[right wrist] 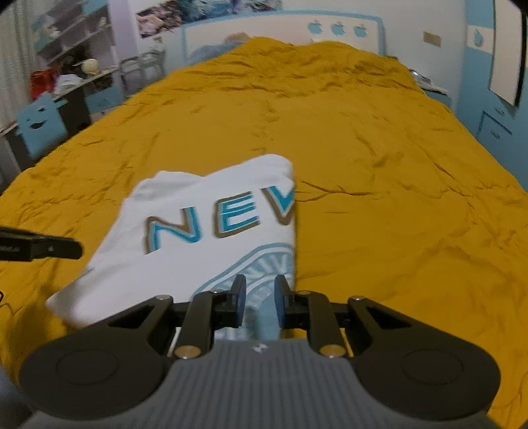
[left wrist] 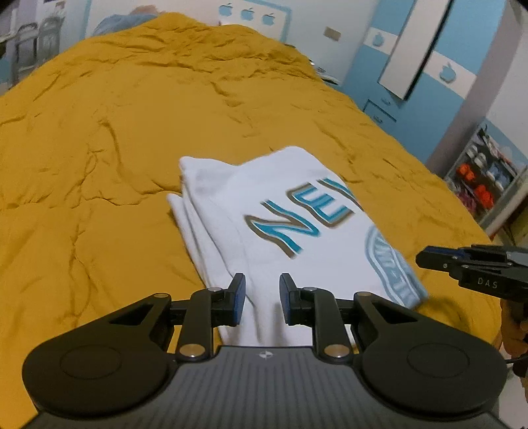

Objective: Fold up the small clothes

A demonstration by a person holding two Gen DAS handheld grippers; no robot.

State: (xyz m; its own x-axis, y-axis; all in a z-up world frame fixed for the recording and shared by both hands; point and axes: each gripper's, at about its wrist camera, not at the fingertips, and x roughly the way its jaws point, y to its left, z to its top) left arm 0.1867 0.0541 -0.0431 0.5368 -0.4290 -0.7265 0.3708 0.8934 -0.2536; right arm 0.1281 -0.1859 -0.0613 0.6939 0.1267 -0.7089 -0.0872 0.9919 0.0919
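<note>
One white T-shirt (left wrist: 280,224), folded into a narrow panel, lies on the mustard-yellow bedspread (left wrist: 115,138) and appears lifted at its near edge. Blue lettering with a brown outline reads "NEV" across its upper face, and a pale blue round emblem sits at the near right corner. The folded layers show as stacked edges along the left side in the left wrist view.

The left gripper (left wrist: 262,298) is at the near left portion of the garment. White cloth runs up between its blue-padded fingers (left wrist: 240,297), which stand only narrowly apart; the frames suggest a pinch on the fabric, though contact of both pads is not fully clear.

The right gripper (right wrist: 259,298) is at the near right corner, over the emblem. A fold of pale blue printed cloth passes between its fingers, which are likewise drawn close together on it.

Each tool is visible to the other camera: the right one enters the left view from the right edge, just beside the emblem corner, and the left one enters the right view from the left edge, near the shirt's left border.

Beyond the bed: a blue wall with apple motifs (right wrist: 336,28) and cluttered shelving (right wrist: 66,49).
</note>
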